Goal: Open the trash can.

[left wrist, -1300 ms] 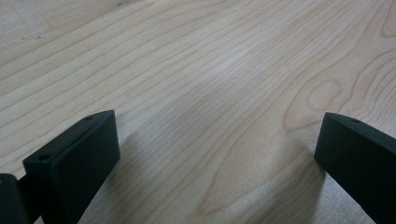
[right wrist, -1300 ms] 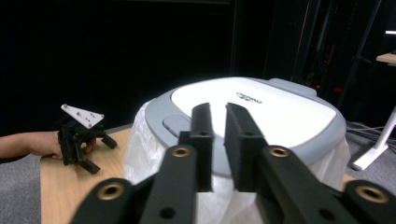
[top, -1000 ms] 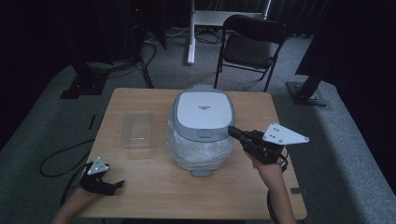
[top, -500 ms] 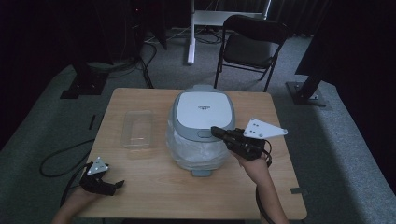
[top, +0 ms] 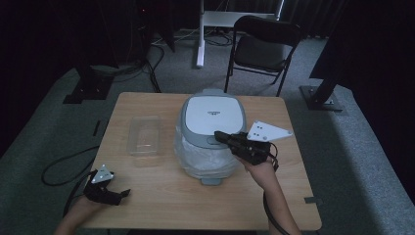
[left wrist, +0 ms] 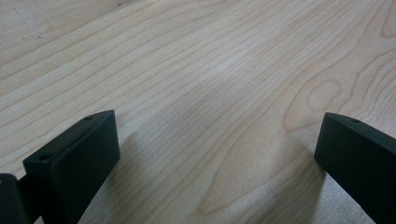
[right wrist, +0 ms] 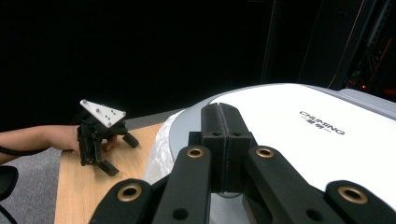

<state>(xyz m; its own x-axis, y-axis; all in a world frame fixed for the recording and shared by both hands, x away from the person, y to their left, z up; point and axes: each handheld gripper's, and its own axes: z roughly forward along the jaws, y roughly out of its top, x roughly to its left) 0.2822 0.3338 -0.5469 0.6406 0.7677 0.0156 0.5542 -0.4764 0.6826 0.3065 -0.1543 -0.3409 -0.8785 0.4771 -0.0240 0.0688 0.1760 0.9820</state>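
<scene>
The right gripper (top: 219, 135), jaws pressed together on nothing, is held at the front edge of the rice cooker (top: 212, 111) mid-table; the lid release is best pressed squarely, it is judged. The left gripper (top: 120, 194), jaws wide, is rested on the table (top: 161, 205)

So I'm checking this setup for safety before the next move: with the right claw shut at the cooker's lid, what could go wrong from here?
1. The right claw sits shut over the front of the rice cooker lid; pressing there could pop the lid up into the claw.
2. The cooker's body is wrapped in a plastic bag, so it might slide on the table when pushed.
3. The left claw rests open far off, not bracing the cooker.
</scene>
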